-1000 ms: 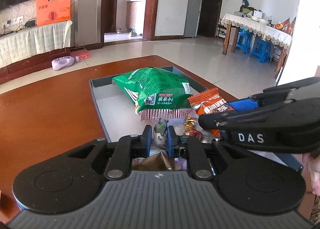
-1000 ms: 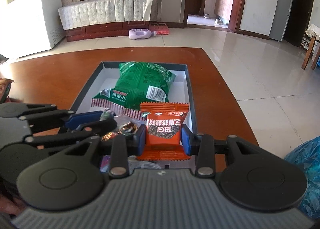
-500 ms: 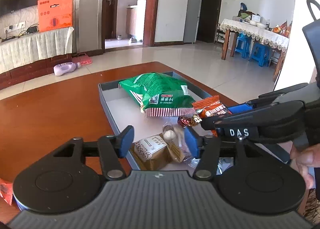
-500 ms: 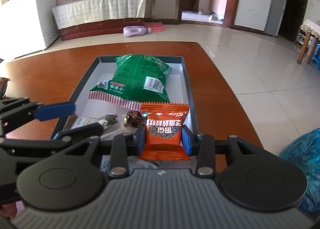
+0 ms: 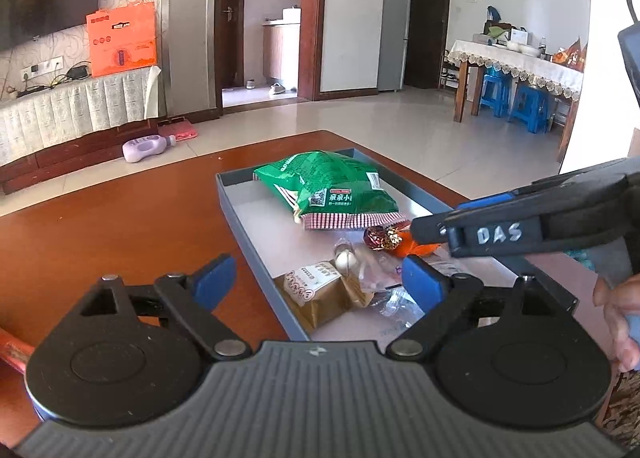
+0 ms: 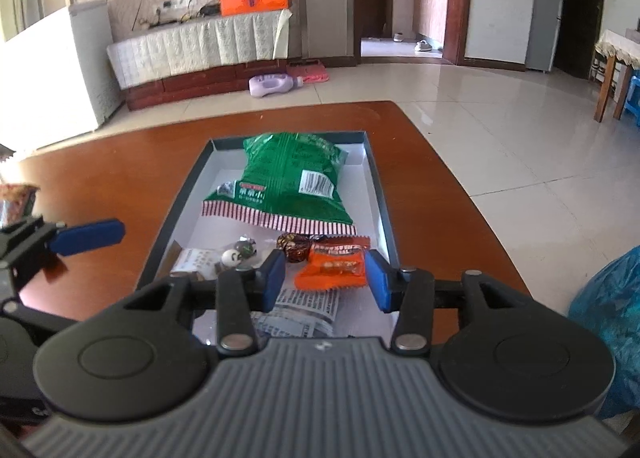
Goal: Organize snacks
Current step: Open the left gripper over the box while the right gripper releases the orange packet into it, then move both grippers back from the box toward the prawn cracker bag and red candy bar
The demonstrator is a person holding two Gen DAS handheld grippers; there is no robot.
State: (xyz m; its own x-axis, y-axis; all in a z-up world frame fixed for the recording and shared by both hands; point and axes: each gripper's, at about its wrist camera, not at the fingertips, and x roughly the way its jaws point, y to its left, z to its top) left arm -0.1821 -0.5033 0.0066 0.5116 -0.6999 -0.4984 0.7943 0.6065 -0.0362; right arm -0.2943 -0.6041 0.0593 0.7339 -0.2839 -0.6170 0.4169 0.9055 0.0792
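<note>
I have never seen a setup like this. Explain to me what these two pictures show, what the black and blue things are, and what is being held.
There is no robot here. A person holds a hand-operated two-finger tool in each hand, and each tool carries a wide-angle camera looking along its blue fingers. One picture comes from the left tool, the other from the right tool. Each camera also catches the other tool at its edge.

On the brown table lies a shallow grey tray of snacks: a big green bag, an orange packet, a foil candy, a brown packet and a few small wrapped pieces.

Both tools are open and hold nothing. The orange packet lies in the tray between the right tool's fingers, ungripped.
</note>
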